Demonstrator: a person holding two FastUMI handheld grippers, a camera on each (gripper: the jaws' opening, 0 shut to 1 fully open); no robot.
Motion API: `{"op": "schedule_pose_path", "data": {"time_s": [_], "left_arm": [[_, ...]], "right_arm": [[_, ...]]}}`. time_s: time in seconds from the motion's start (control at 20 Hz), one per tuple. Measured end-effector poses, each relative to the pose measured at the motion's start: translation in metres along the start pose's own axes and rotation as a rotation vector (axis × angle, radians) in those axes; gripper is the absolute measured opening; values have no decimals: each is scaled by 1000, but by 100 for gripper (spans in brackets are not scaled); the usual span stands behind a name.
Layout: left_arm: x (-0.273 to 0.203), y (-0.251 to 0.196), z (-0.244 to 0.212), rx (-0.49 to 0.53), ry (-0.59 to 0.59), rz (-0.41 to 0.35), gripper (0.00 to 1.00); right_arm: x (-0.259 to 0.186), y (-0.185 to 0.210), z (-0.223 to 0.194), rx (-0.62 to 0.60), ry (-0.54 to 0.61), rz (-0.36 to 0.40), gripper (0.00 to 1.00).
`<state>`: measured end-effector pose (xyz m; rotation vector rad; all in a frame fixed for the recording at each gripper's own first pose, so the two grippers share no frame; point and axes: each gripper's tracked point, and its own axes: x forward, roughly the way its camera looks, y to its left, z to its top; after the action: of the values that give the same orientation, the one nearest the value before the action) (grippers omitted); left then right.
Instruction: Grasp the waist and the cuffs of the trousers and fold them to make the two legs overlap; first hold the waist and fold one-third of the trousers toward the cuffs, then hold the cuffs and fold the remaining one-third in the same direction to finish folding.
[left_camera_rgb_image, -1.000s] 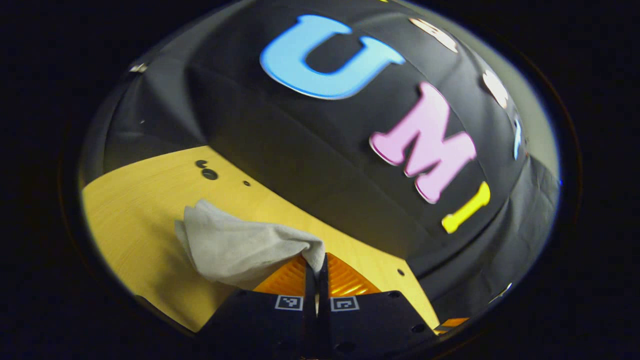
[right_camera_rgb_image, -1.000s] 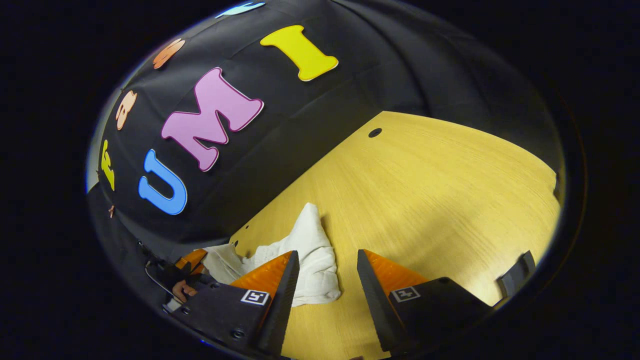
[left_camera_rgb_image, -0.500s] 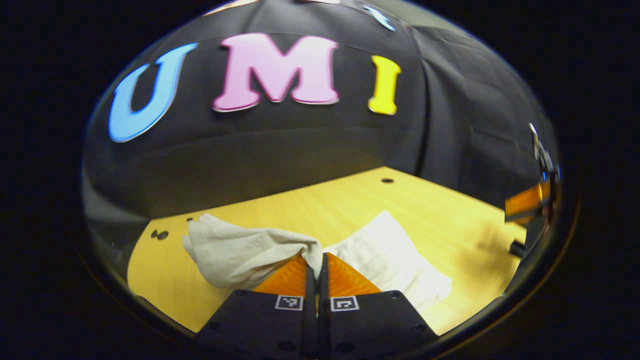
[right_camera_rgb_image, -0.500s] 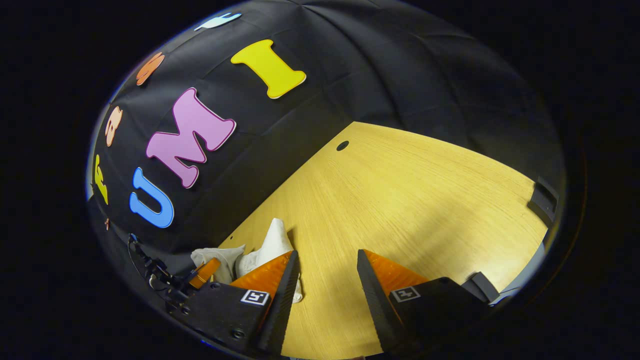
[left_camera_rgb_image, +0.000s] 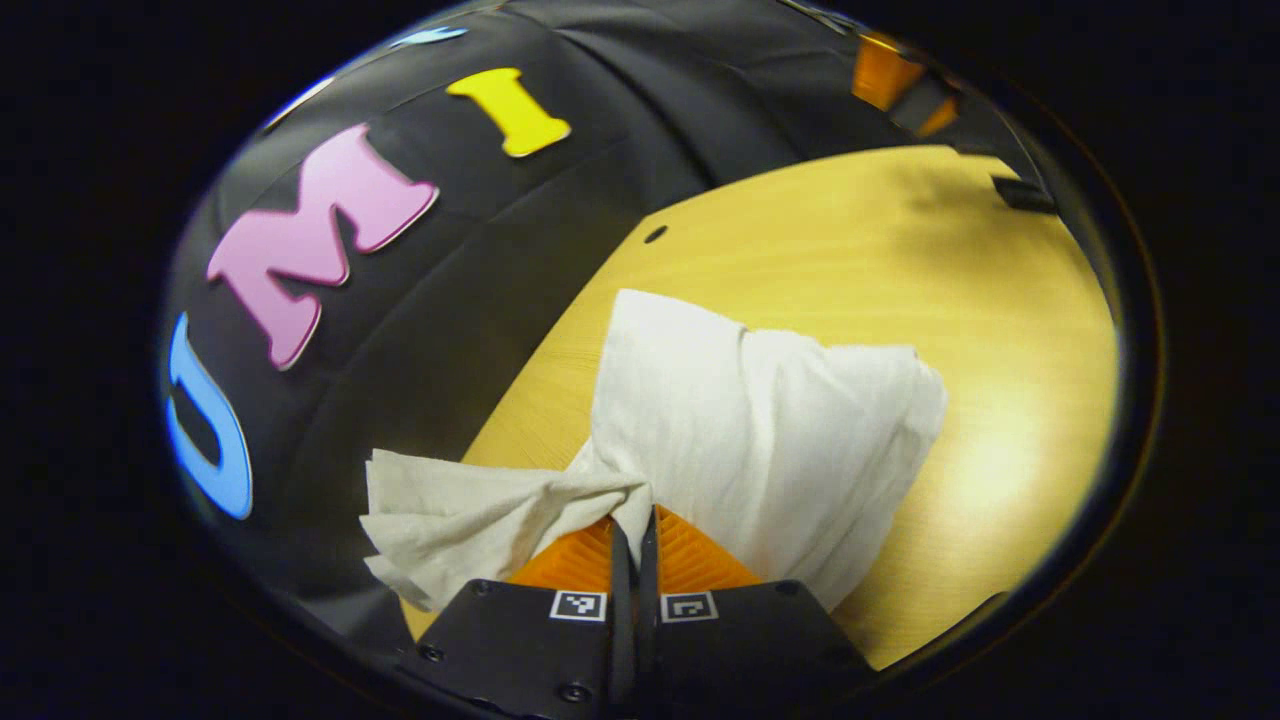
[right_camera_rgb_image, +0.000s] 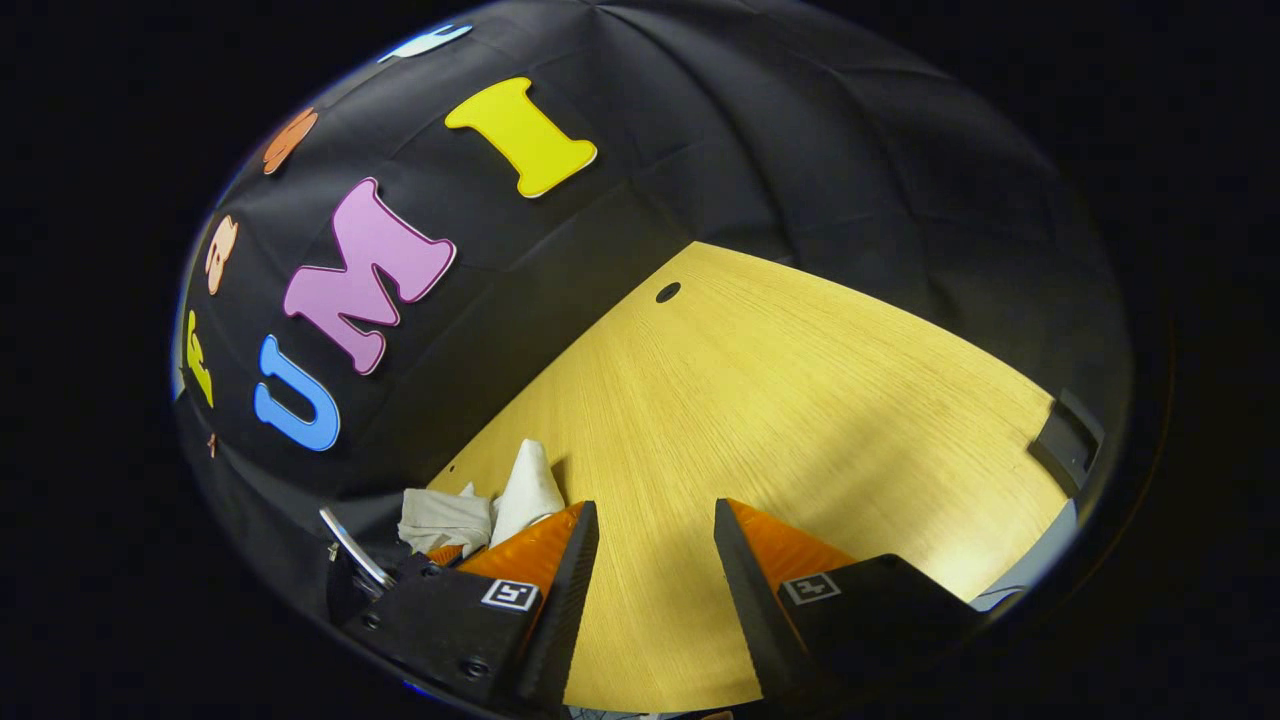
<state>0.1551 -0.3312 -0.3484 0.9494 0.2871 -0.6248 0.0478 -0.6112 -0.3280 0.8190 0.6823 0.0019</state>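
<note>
A black cloth wall backs a yellow wooden table (right_camera_rgb_image: 800, 400), on which the white trousers (left_camera_rgb_image: 760, 420) lie in a bunched, partly folded heap near the wall-side edge. The left gripper (left_camera_rgb_image: 633, 545) is clamped on a pinch of the fabric, with a loose end trailing to its left and the main bulk spreading ahead and to its right. The right gripper (right_camera_rgb_image: 655, 560) holds nothing, jaws wide over bare table, with the trousers off to its left, so the left gripper is the nearer one.

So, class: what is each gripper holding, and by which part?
Left gripper is shut on a bunched fold of the white trousers; which part cannot be told. Right gripper is open, holding nothing.
</note>
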Motion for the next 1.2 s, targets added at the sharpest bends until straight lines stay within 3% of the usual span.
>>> {"op": "schedule_pose_path", "data": {"time_s": [0.15, 0.5, 0.6, 0.65, 0.8, 0.85, 0.95, 1.2], "left_arm": [[-2, -15, -9, 171, 10, 6, 5], [-1, -26, -14, 422, 46, 50, 7], [-1, -27, -15, 419, 58, 59, 16], [-4, -20, -12, 415, 62, 67, 34], [-13, -2, -7, 386, 86, 94, 63], [-19, 3, -6, 362, 94, 102, 80], [-33, 12, -3, 303, 103, 115, 95], [-85, 32, 4, 81, 133, 183, 95]], "right_arm": [[-6, -9, 12, 9, 2, -4, 73], [-19, -14, 17, -7, 36, -2, 73], [-22, -12, 14, -15, 50, 4, 73], [-21, -11, 13, -18, 56, 6, 73], [-18, 0, 15, -26, 70, 31, 73], [-17, 3, 15, -33, 73, 39, 73], [-15, 12, 12, -54, 84, 59, 73], [-13, 39, -5, -92, 125, 96, 73]]}}
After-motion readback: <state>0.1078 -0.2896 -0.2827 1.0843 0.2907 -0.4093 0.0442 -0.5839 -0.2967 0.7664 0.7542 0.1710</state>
